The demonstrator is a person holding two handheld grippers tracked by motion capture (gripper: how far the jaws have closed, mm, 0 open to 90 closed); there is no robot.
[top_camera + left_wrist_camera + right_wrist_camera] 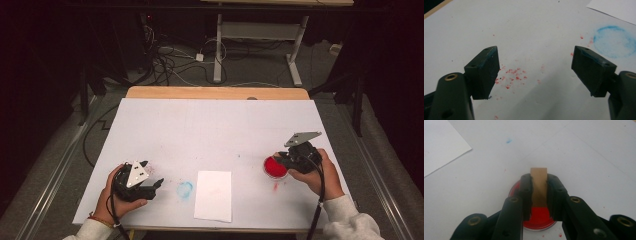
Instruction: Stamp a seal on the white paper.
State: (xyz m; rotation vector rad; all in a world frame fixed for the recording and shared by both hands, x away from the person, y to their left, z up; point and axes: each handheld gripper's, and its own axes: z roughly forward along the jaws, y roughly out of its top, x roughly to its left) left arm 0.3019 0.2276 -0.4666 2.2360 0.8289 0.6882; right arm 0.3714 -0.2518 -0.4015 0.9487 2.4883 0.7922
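The right claw (539,192) is squeezed tight on a small brown block (539,185). Right under it sits a round dish (275,167) full of red paint, and the block's low end is over the red. The left claw (535,72) is spread wide with nothing in it. Below it the table (529,27) has red specks. A blue ring stain (614,41) and a white paper (213,195) lie beside that claw.
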